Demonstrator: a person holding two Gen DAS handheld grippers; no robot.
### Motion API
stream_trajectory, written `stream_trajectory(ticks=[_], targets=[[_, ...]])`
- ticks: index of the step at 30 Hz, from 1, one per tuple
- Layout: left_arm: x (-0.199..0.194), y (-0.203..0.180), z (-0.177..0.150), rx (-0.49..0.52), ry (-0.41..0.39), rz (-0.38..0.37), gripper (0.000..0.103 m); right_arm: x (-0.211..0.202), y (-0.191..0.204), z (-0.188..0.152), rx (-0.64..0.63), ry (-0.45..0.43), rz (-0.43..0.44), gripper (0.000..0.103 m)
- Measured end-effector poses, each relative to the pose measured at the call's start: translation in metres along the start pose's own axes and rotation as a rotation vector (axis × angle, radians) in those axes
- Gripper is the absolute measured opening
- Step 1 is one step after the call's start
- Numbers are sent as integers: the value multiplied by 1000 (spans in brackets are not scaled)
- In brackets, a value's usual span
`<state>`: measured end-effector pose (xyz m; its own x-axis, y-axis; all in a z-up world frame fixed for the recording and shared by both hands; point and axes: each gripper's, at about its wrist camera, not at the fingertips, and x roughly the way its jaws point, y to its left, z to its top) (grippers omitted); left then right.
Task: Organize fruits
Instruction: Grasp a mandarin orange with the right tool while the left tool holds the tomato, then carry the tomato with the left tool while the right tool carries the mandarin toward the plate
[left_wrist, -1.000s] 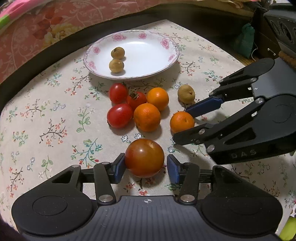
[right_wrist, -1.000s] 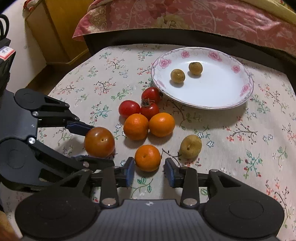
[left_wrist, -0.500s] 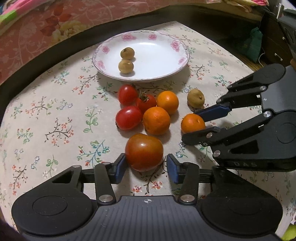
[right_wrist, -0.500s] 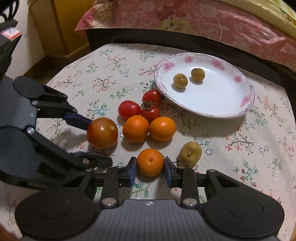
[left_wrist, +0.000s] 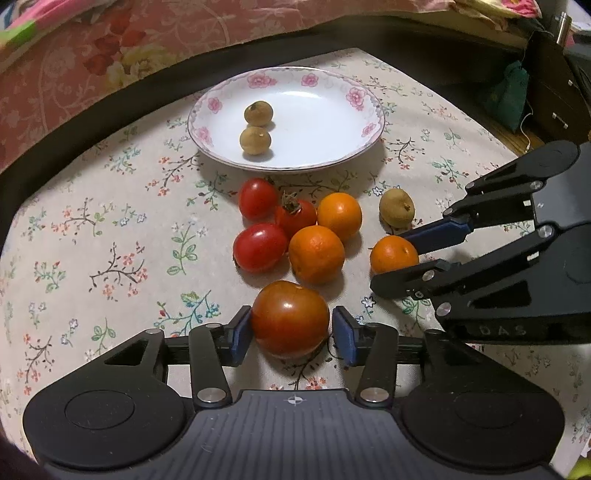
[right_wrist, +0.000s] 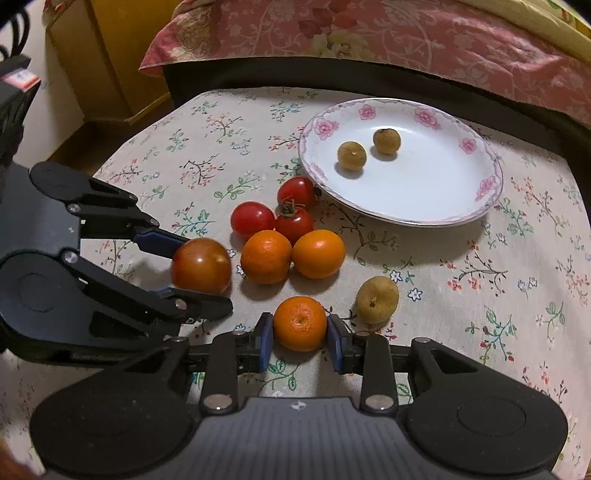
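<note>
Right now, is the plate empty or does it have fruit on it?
Not empty. The plate holds two small brown fruits side by side; the rest of it is bare white.

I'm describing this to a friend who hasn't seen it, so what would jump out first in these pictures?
Two black grippers each straddle a fruit on the floral tablecloth: the left gripper around a big dark-red tomato while its jaws open, the right gripper shut on a small orange. Beyond them lies a cluster of red tomatoes and oranges, then a flower-rimmed white plate holding two small brown fruits.
</note>
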<state>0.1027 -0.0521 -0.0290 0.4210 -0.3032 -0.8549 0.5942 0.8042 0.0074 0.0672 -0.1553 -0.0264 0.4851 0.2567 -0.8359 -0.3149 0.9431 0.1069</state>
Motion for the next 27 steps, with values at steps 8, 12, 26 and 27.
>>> stream_trajectory(ticks=[8,12,26,27], targets=[[-3,-1,-1,21,0,5,50,-2,-4,1,24,-4,1,31],[-6,-2,-1,23,-3,-2,50,-4,-4,3,27,-11,4,31],[-15,-2,6,-5,-44,-4,50,-15,-5,6,41,-38,13,31],[-16,-2,7,-6,-48,-4,50,-16,-6,6,42,-40,13,31]])
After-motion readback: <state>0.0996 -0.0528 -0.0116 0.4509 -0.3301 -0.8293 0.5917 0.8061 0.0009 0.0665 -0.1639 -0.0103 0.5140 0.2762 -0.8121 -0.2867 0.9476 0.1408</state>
